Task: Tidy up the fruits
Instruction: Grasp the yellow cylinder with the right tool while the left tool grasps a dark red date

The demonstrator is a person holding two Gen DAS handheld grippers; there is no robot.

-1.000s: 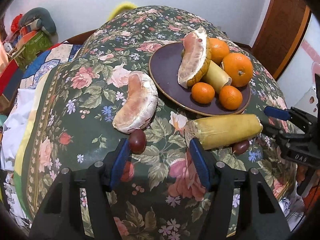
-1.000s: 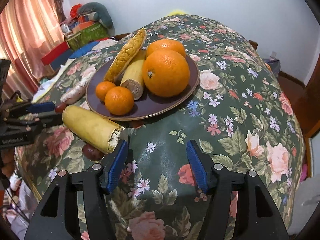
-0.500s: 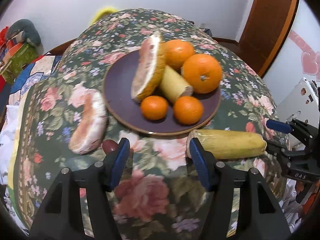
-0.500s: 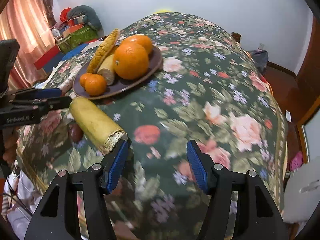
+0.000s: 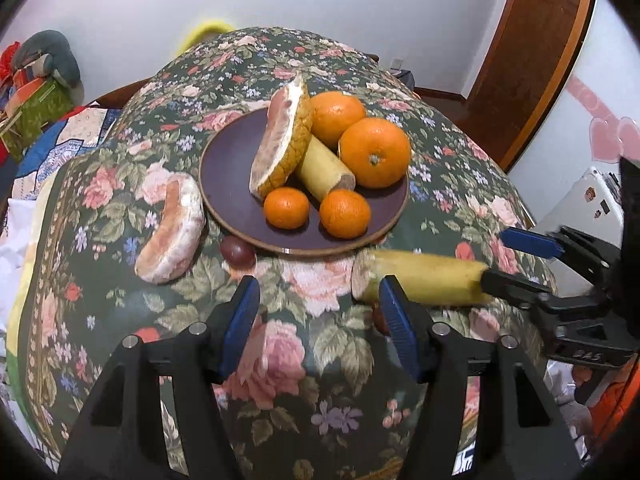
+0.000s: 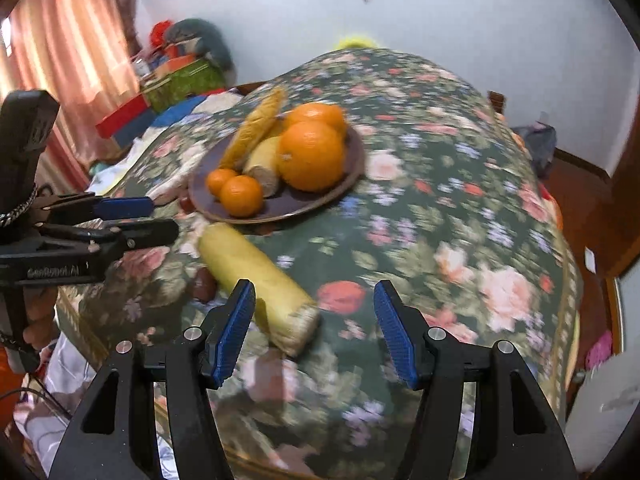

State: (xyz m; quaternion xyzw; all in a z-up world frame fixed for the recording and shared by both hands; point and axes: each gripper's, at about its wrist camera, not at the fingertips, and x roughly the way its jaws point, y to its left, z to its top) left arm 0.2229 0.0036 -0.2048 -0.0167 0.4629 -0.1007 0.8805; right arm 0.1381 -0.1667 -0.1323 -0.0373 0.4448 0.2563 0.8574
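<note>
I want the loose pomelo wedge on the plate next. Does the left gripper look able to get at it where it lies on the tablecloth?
Probably yes. The left gripper is open and empty, and the pomelo wedge lies bare on the tablecloth beside the plate. Only a small dark fruit sits near its end.

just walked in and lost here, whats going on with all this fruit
A person with a handheld gripper in each hand is tidying fruit onto a dark plate. The plate already holds oranges, a pomelo wedge and a yellow piece. Both the left gripper and right gripper are open and empty. A long yellow fruit, another pomelo wedge and small dark fruits still lie on the tablecloth.
</note>
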